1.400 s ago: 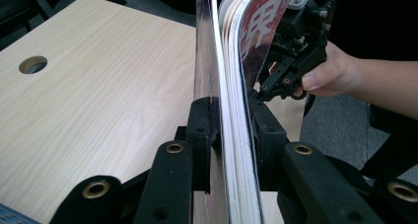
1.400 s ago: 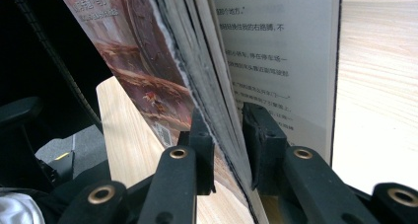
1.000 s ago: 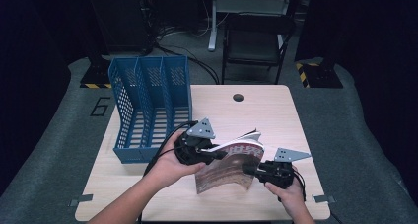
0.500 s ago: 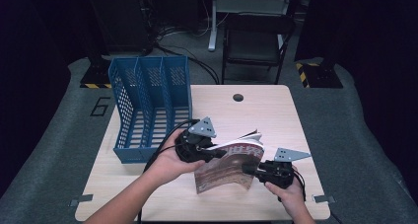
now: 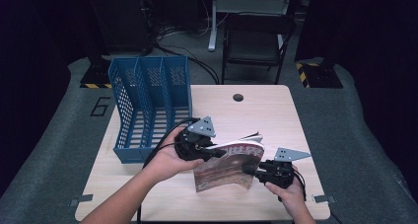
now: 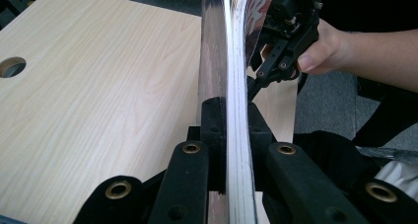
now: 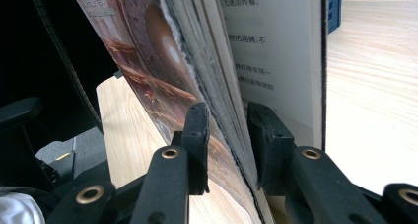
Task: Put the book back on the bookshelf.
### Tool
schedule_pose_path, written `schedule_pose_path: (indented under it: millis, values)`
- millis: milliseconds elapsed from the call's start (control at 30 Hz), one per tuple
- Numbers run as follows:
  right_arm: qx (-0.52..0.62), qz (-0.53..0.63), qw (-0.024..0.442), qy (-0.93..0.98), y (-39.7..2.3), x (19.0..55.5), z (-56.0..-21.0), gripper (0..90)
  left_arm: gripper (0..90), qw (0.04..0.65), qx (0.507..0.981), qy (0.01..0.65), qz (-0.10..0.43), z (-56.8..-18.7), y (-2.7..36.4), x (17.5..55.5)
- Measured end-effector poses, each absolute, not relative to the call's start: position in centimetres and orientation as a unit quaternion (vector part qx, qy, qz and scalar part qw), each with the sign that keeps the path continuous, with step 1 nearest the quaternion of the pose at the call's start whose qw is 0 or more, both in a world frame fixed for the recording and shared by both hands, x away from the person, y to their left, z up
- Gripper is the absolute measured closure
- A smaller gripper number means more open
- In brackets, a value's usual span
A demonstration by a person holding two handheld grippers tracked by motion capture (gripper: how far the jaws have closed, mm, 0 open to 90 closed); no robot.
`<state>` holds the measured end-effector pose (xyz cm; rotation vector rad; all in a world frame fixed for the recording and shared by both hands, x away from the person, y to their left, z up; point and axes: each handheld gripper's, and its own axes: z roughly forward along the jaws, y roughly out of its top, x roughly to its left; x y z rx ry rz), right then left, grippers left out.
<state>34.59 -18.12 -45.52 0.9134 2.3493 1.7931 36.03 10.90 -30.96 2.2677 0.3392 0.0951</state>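
While the light wood table (image 5: 276,110) carries only the blue three-slot file rack (image 5: 148,105) at its left rear, the job in hand looks like getting the magazine (image 5: 229,167) filed into that rack.

Magazine: stood on edge, tilted, near the table's front edge, right of the rack and apart from it. Its glossy brown cover faces the high camera.

Left gripper (image 5: 209,152): clamped hard on the magazine's upper left edge. In the left gripper view the pads (image 6: 213,130) press flat on the page block from both sides, with no gap.

Right gripper (image 5: 252,170): at the lower right edge. Its jaws have just been opening. In the right gripper view the pages (image 7: 222,100) sit between the pads, but there is a visible gap on the right pad (image 7: 263,135) side, so I read it as letting go, not gripping.

Progress, my read: pickup and stand-up done, handover to the left grip nearly done. Left to do: clear the right gripper, carry the magazine across, drop it into a slot. None of the slots holds anything yet.

Versus a second ago: both hands and the magazine sit in the same place. Only the jaws changed, left tighter, right looser.
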Motion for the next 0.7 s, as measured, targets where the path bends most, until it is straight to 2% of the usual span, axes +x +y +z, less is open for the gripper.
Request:
schedule_pose_path:
  millis: [700]
  values:
    - [0.293, 0.582, 0.024, 0.758, -18.11, 34.57, -45.45, 70.7, 82.4, 0.373, 0.915, 0.149, 0.031, -30.45, 10.32, 36.31]
